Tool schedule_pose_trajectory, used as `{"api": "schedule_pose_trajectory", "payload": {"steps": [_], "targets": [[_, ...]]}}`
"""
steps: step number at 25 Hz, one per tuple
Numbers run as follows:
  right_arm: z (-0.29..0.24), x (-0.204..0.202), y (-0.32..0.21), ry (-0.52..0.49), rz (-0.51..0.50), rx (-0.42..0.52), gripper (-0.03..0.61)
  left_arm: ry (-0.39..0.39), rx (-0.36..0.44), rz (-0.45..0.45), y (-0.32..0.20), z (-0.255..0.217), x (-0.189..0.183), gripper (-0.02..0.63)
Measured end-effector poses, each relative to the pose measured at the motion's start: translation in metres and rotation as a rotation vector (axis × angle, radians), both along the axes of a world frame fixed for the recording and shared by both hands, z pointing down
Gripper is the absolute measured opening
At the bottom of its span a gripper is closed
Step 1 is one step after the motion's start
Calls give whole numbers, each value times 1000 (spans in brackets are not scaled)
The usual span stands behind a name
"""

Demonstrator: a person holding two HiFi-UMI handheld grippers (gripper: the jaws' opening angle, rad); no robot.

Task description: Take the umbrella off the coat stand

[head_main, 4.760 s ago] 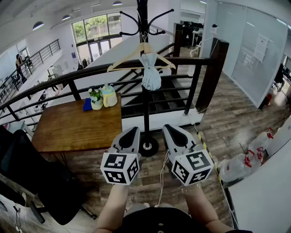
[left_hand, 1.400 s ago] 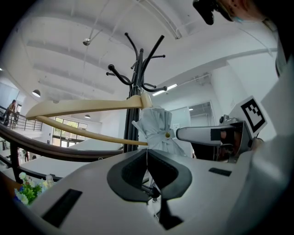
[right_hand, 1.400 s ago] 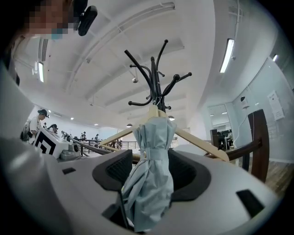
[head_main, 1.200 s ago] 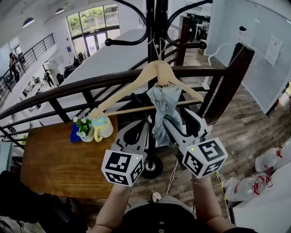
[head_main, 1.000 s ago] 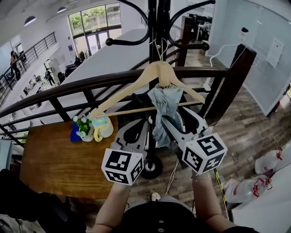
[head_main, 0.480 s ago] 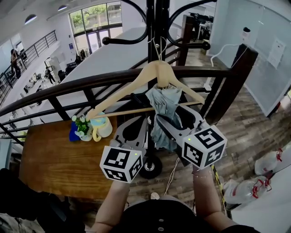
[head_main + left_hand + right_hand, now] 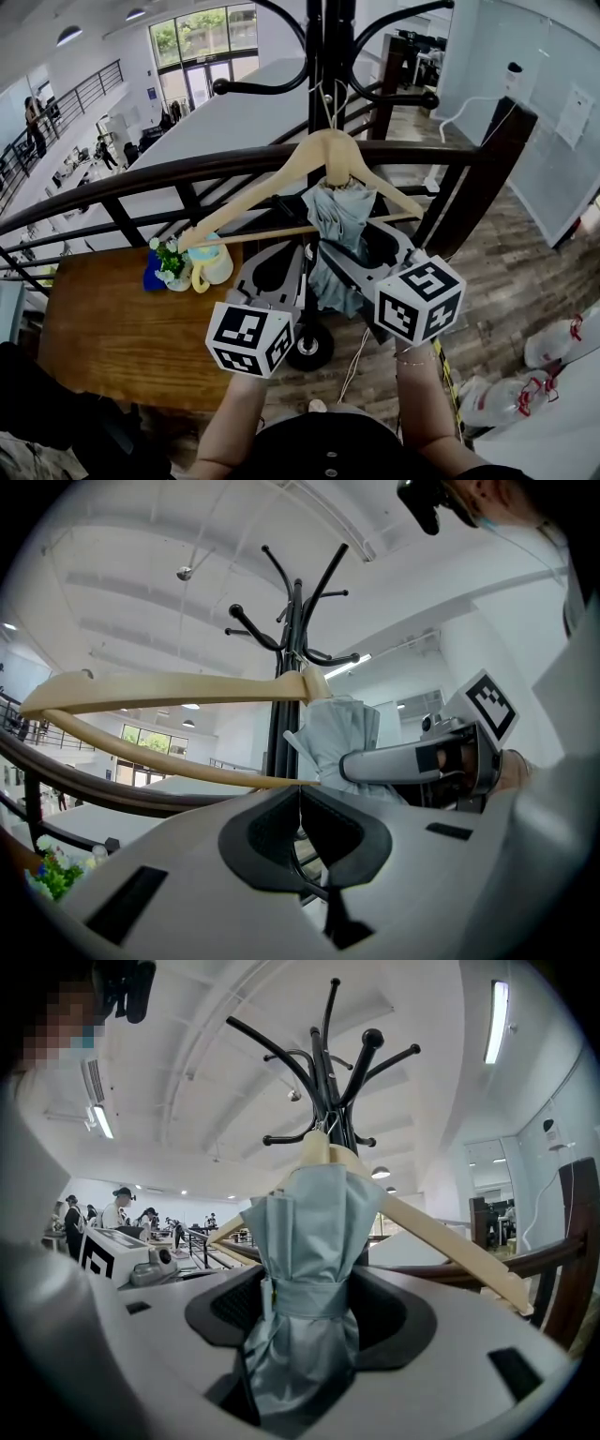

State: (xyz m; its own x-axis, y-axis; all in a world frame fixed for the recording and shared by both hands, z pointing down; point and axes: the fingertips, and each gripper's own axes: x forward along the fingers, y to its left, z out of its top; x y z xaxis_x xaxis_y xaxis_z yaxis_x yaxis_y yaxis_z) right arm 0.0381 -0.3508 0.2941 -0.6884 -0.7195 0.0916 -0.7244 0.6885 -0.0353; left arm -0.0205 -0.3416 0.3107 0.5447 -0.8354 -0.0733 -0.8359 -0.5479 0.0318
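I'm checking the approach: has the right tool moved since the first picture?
Yes. In the head view the right tool rose from near the base of the coat stand to the hanging umbrella, which now stands between its open jaws.

Umbrella (image 7: 336, 246): pale blue-grey, folded, cinched by a band at mid-length. Hanging upright at frame centre, top tucked just under the neck of a wooden hanger (image 7: 328, 152). Coat stand (image 7: 320, 66): black, upright pole, curved ball-tipped hooks at top centre, round base on floor below umbrella.
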Motion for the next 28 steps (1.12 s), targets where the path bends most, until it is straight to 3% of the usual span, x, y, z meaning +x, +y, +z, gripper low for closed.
{"api": "schedule_pose_trajectory", "payload": {"steps": [28], "targets": [[-11,5,10,-68,56,99,256,5,19,-26,6,-9,-8,15]]}}
